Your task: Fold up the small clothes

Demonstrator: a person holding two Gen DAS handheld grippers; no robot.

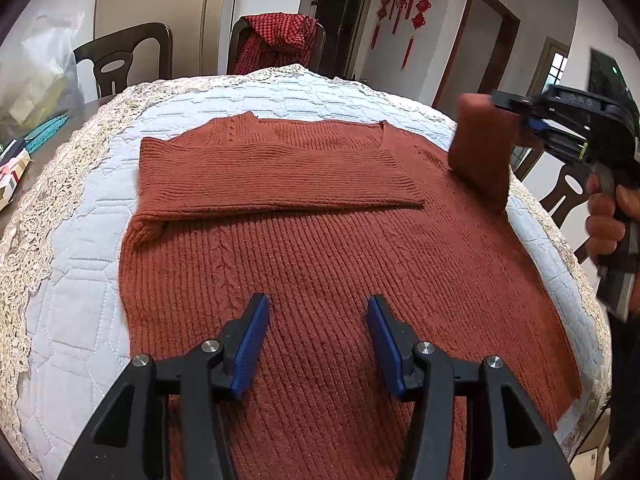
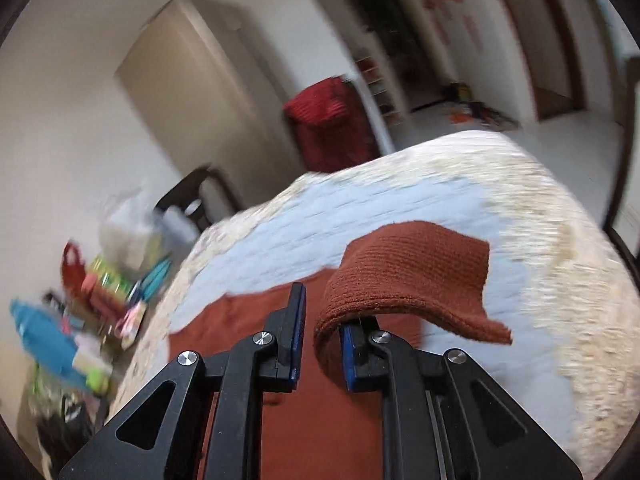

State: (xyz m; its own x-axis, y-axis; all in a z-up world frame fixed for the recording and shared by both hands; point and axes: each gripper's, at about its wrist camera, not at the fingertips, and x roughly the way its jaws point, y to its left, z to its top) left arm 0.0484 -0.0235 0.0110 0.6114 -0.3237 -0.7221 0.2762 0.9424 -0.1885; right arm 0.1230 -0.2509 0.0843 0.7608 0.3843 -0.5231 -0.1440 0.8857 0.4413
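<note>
Item: rust-brown ribbed knit sweater (image 1: 320, 248), lying flat, neckline away from the camera, on a pale blue quilted cover with cream lace edging (image 1: 80, 280) spread over the worktop. One sleeve (image 1: 276, 176) is folded across the chest, cuff toward the right side. The other sleeve (image 1: 480, 152) is lifted off the cover at the sweater's right edge.

Left gripper (image 1: 318, 340): black frame, blue pads, hovering above the lower body of the sweater. Jaws apart, nothing between them; only knit fabric shows below the gap.

Right gripper (image 2: 322, 340): seen in the left wrist view at the right edge, carried by a hand (image 1: 608, 216) on its handle. Its jaws hold the raised sleeve. In the right wrist view the sleeve cuff (image 2: 412, 276) drapes over the right-hand pad and hangs between the two; a narrow gap shows beside the left-hand pad, so how firmly the fabric is pinched cannot be told for certain. That view is motion-blurred.

Surroundings: dark wooden chair (image 1: 124, 60) behind the worktop; a second chair draped with red-and-black checked cloth (image 1: 276, 40); red knot ornaments (image 1: 404, 8) on the wall; a clear plastic bag and coloured clutter (image 1: 36, 92) at the worktop's left end.
</note>
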